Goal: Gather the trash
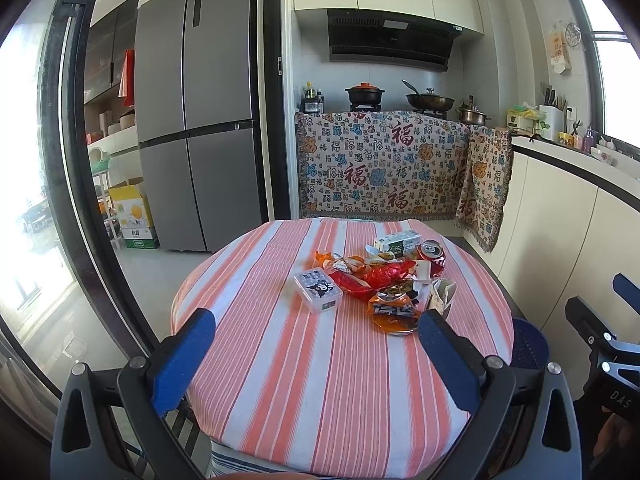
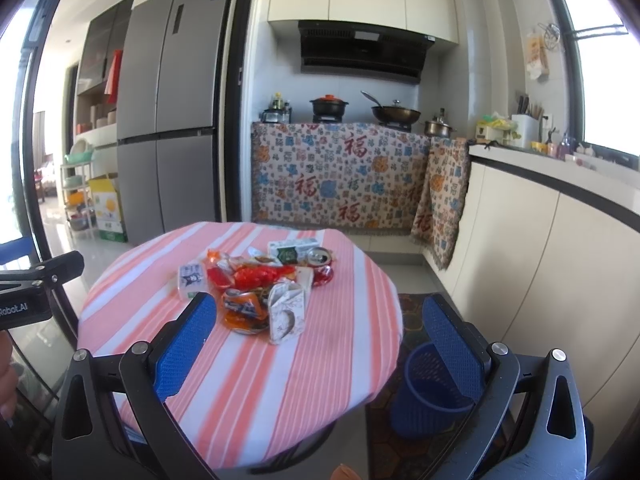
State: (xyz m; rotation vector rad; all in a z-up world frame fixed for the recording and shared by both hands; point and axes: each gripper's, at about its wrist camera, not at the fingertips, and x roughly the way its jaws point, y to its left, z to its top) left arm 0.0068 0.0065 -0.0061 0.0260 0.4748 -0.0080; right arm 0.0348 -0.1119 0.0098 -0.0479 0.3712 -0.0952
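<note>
A pile of trash lies on the round table with the striped cloth (image 1: 320,380) (image 2: 248,380): a crushed red can (image 1: 432,256) (image 2: 322,266), a green-white carton (image 1: 398,243) (image 2: 294,252), red wrappers (image 1: 376,276) (image 2: 256,274), an orange packet (image 1: 394,312) (image 2: 244,310), a folded white paper carton (image 2: 286,312) and a small white box with a cartoon (image 1: 319,291) (image 2: 192,280). My left gripper (image 1: 316,328) is open and empty, short of the pile. My right gripper (image 2: 316,314) is open and empty above the table's right side. A blue waste basket (image 2: 432,392) (image 1: 528,344) stands on the floor right of the table.
A fridge (image 1: 196,120) stands at the back left. A stove counter draped in patterned cloth (image 1: 384,164) is behind the table, with cabinets (image 2: 560,272) along the right. A glass door frame (image 1: 68,160) is on the left.
</note>
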